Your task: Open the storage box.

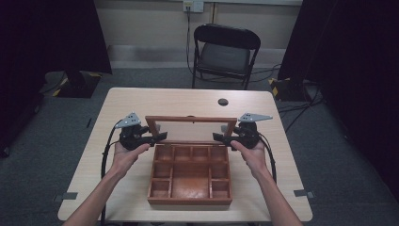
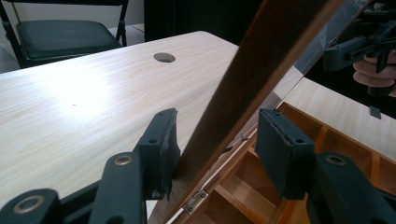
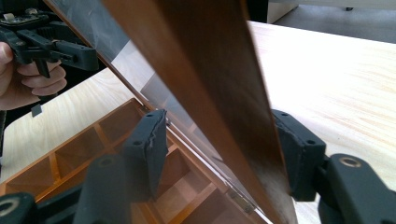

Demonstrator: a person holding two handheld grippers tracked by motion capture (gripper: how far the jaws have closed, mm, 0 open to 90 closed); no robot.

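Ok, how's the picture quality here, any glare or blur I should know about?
Left gripper view: a bright glare patch washes out the pale wooden table, and the brown wooden lid frame between the jaws is soft. Right gripper view: that frame, close to the lens, is blurred. High view: evenly lit on the table, dark at both sides, with the compartmented wooden box sharp.

The wooden box's [image 1: 190,181] raised lid frame [image 3: 205,93] blurs close up and runs off the top and bottom edges in both gripper views. Behind the lid, the box's far wall is hidden from above.
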